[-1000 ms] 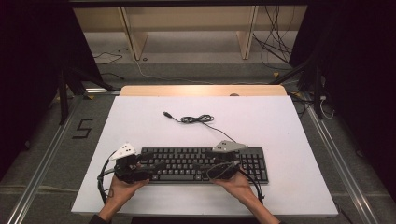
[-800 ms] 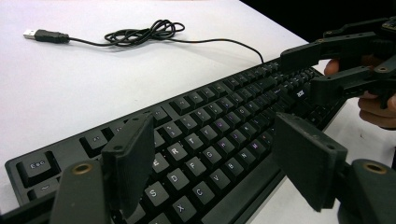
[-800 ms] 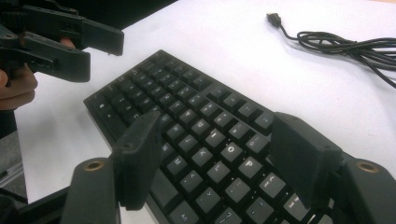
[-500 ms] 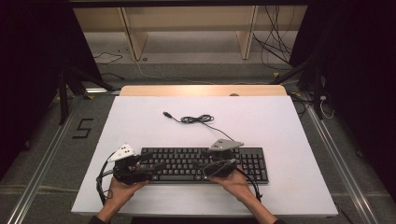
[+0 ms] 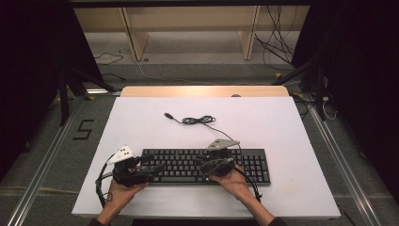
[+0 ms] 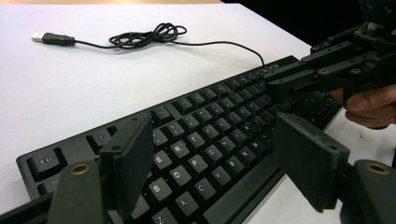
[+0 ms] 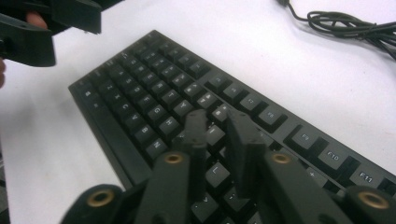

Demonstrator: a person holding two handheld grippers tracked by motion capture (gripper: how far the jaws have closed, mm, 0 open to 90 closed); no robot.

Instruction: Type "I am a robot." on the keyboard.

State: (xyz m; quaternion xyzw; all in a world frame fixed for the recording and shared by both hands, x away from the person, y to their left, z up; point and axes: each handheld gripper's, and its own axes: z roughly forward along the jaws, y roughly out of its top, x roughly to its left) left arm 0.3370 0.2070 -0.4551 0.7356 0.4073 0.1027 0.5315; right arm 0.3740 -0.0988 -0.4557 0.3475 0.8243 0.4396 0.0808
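At lower centre of the high view, on the white tabletop [image 5: 291, 136]: flat black plastic computer keyboard [image 5: 207, 165], its thin black cable [image 5: 200, 121] coiled toward upper centre. Left tongs [image 6: 215, 158] spread wide over the letter keys, gripping nothing; right tongs [image 7: 219, 135] just drawn nearly together above the middle keys, nothing between them. Likely trouble: narrowed tips striking two keys at once, or the light keyboard skidding sideways under an angled push.

The left tool [image 6: 210, 158] hovers with jaws wide apart over the black keyboard [image 6: 196, 135].
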